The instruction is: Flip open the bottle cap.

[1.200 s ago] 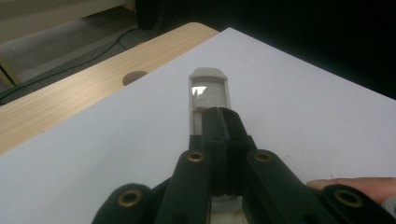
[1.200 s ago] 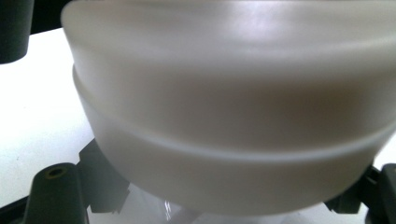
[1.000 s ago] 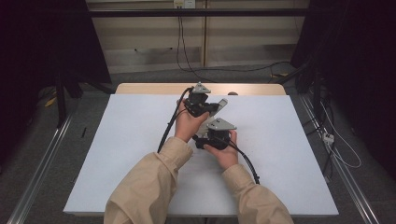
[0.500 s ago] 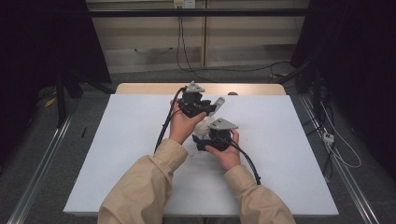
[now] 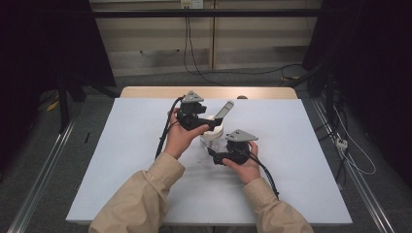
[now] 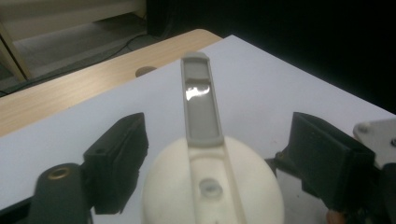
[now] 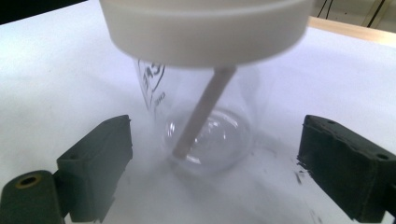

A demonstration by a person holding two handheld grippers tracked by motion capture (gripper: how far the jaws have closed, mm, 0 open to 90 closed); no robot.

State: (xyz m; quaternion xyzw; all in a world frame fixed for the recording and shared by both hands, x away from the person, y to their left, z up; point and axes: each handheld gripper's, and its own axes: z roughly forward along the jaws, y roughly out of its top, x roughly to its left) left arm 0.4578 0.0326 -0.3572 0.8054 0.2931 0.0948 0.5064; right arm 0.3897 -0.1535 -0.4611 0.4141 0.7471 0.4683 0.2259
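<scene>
A clear glass cup (image 7: 236,123) stands on the white table (image 5: 121,160) near its middle, with a pale straw (image 7: 201,112) leaning inside it. Over its mouth sits a round white lid (image 6: 212,191) whose grey flap (image 6: 201,102) is tilted up toward the far side. My left gripper (image 6: 215,163) comes from above, and its jaws press the two sides of the lid (image 5: 213,127). My right gripper (image 7: 215,154) lies low on the table, open, one jaw on each side of the cup's base with wide gaps. In the high view the right gripper (image 5: 214,149) is just in front of the cup (image 5: 210,141).
A bare wooden strip (image 5: 145,92) with a round hole (image 6: 144,71) runs along the table's far edge. Black cables (image 5: 265,170) trail from both grippers toward the person. Metal rails (image 5: 43,165) and dark floor flank the table.
My left gripper has come a little nearer and lower, settling onto the lid. The right gripper has stayed by the cup's base.
</scene>
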